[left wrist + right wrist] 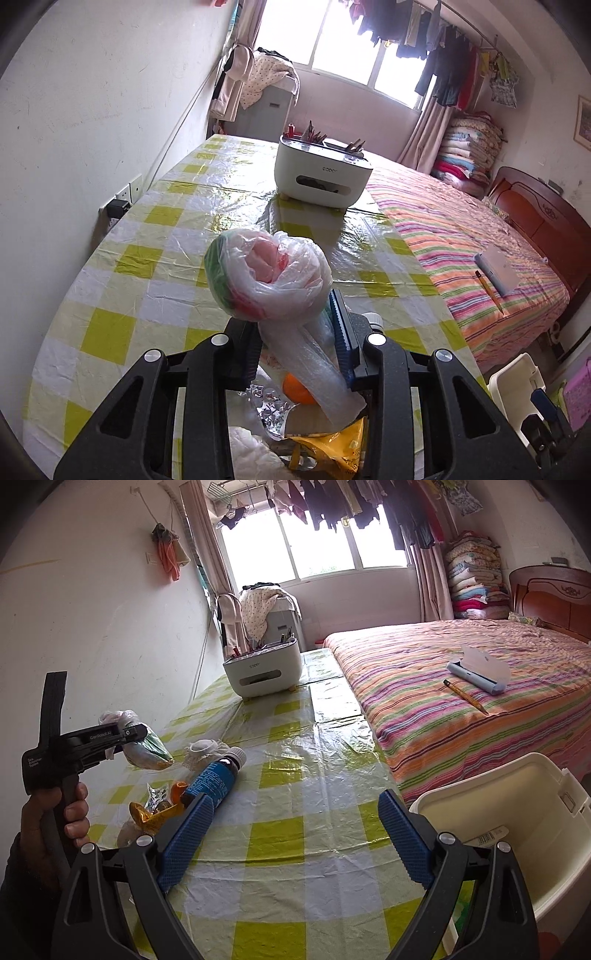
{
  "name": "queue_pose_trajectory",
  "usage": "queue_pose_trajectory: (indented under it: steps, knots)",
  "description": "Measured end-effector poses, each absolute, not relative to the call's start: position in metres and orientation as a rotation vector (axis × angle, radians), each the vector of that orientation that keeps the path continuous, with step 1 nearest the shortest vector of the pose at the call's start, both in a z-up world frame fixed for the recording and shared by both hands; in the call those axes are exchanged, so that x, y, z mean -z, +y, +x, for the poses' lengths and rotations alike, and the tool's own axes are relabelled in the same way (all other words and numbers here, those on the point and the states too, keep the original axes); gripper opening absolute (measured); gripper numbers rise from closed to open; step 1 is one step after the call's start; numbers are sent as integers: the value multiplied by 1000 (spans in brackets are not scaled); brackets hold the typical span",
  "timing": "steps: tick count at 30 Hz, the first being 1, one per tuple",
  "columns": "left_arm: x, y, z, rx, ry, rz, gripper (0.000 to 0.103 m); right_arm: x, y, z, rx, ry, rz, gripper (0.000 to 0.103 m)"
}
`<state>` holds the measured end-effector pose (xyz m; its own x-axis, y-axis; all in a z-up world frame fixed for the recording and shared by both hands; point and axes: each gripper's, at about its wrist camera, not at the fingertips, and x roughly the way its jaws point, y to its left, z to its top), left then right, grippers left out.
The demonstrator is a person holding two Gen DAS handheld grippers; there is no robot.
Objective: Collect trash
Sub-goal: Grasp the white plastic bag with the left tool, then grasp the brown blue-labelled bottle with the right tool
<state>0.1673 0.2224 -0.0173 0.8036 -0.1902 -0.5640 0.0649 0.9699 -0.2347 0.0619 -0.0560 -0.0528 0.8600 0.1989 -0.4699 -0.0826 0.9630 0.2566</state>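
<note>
We have the crumpled plastic bag (269,275) pinched in the left gripper (295,332), its knotted bulk standing clear above the counter (147,221) while its tail hangs down between the pads toward the leftover litter. The right gripper (295,834) is wide open and holds nothing, poised over the checked cloth with the white bin (517,834) just beside it at the counter's edge. To do this step well, we should carry the bag across level, high enough that the dangling tail does not drag the foil wrapper (269,406) or orange piece (297,387) along, and release only once the bag sits over the bin's mouth. The blue bottle (216,781) looks like the right gripper's likely pick.
</note>
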Motion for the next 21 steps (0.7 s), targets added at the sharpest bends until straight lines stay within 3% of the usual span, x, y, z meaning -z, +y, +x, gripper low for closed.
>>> queue_pose_trajectory:
  steps: [14,21]
  knots:
    - [16,251,153,108,619,-241,33,56,1,142,-256,748,289,87]
    - [11,259,149,97,592,-250,34,66,30,188,-256,854,277,64]
